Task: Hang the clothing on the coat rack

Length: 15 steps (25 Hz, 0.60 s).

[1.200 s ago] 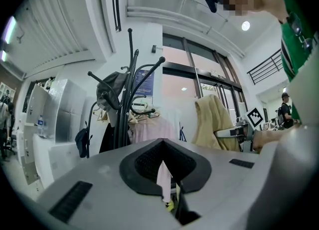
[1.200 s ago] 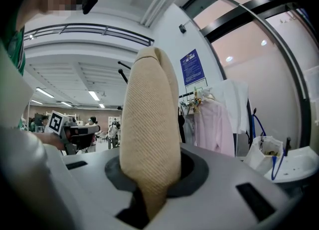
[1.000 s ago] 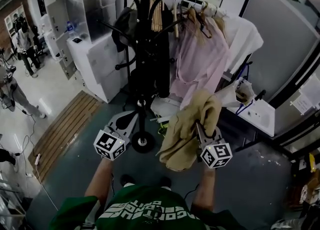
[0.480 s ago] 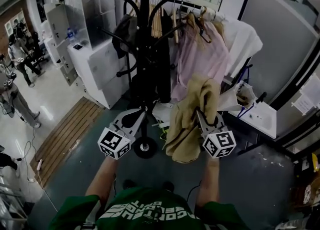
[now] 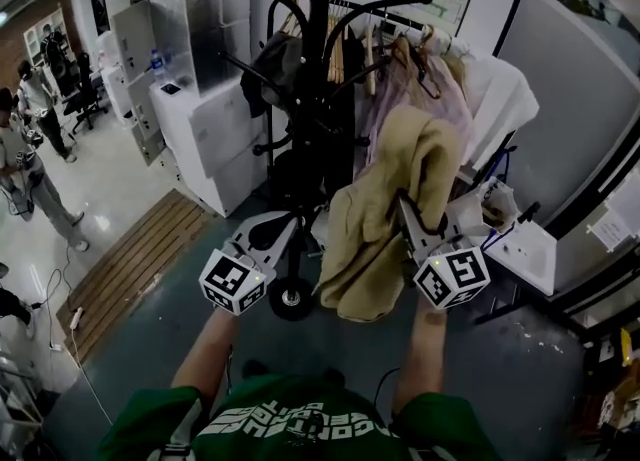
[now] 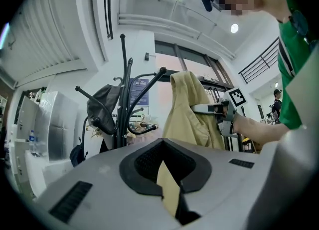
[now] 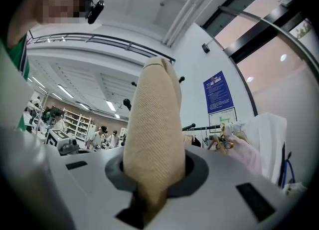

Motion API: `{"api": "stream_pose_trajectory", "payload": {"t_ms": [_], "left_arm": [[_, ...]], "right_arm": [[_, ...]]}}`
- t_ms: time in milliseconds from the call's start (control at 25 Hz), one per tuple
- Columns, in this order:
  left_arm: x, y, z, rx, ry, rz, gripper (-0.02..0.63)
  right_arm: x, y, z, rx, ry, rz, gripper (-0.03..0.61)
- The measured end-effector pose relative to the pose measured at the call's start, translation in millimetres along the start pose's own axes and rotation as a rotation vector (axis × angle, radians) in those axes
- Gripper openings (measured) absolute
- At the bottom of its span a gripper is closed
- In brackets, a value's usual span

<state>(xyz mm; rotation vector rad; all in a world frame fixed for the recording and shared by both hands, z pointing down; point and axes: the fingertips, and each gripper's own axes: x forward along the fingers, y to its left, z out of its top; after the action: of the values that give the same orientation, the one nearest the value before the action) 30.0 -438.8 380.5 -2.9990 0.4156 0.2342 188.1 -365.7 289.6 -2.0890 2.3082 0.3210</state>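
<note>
A tan garment (image 5: 385,219) hangs in a long fold, and my right gripper (image 5: 410,214) is shut on its upper part. In the right gripper view the cloth (image 7: 154,134) rises straight out of the jaws. The black coat rack (image 5: 322,99) stands just behind and left of it, with a dark garment (image 5: 262,64) on one of its hooks. My left gripper (image 5: 290,224) is low, by the pole and left of the tan cloth, with its jaws together. In the left gripper view a thin tan strip (image 6: 168,191) shows in the slit; I cannot tell what it is.
A clothes rail with a pink shirt (image 5: 420,99) and wooden hangers stands behind the rack. White cabinets (image 5: 200,119) are at the left and a white table (image 5: 520,239) at the right. The rack's round base (image 5: 290,299) is on the floor. People (image 5: 30,179) stand far left.
Both grippers have risen and moved toward the rack. The tan garment has been carried higher, and its top is now level with the rack's lower hooks.
</note>
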Motion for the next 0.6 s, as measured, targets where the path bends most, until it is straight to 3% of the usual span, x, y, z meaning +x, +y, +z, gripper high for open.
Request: {"api": "stream_pose_trajectory", "payload": {"t_ms": [320, 600], "left_arm": [[-24, 16, -4, -0.011, -0.001, 0.061, 0.005], [-45, 29, -5, -0.027, -0.003, 0.113, 0.005]], "right_arm": [[30, 39, 11, -0.006, -0.012, 0.1, 0.085], [34, 49, 18, 0.027, -0.031, 0.119, 0.084]]}}
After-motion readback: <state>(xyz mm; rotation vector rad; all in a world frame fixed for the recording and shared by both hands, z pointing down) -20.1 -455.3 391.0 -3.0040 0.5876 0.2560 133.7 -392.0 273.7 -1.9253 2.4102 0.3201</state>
